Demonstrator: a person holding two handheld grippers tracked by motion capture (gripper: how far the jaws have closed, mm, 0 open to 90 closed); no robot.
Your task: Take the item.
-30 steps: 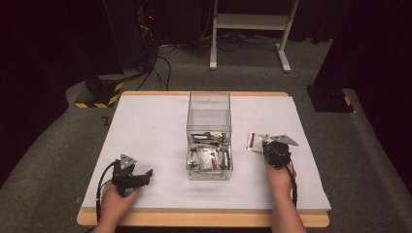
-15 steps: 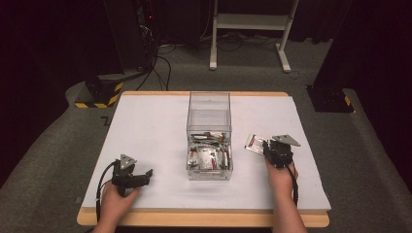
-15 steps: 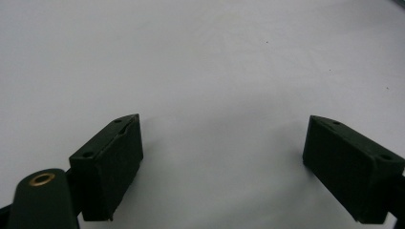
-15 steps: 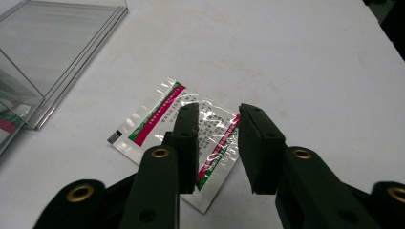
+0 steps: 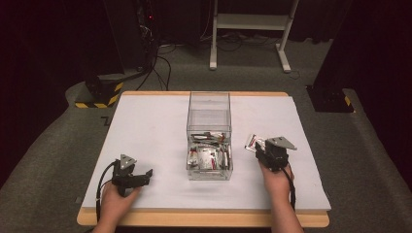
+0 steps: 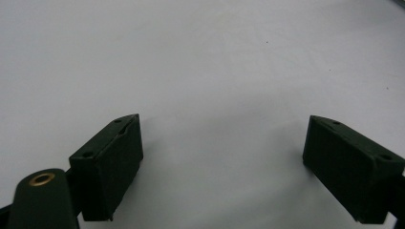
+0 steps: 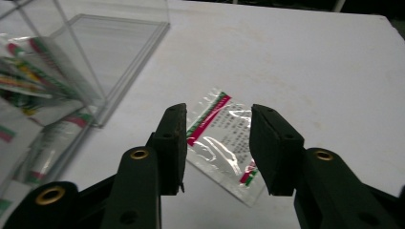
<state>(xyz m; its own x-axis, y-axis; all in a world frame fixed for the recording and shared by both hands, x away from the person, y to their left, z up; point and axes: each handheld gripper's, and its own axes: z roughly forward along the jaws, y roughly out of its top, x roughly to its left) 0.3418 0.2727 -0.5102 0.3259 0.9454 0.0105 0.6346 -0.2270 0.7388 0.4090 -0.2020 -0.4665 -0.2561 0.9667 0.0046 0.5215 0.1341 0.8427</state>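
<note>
A clear plastic box point(image 5: 209, 136) stands mid-table with several red, green and white packets point(image 5: 209, 156) inside; its wall point(image 7: 95, 62) fills the left of the right gripper view. One loose clear packet point(image 7: 223, 143) with red and green stripes lies flat on the white table, right of the box point(image 5: 253, 141). My right gripper point(image 7: 217, 136) is open, its jaws straddling that packet just above it; in the high view my right gripper point(image 5: 272, 153) sits just behind the packet. My left gripper point(image 6: 224, 167) is open wide over bare table, and my left gripper point(image 5: 130, 174) rests near the front left.
The white table top point(image 5: 145, 131) is framed by a wooden edge point(image 5: 204, 218) at the front. Black stands and cables point(image 5: 145, 43) and a white frame point(image 5: 252, 29) sit on the floor beyond the far side.
The right gripper has edged slightly left and forward toward the loose packet. The left gripper has stayed in place.
</note>
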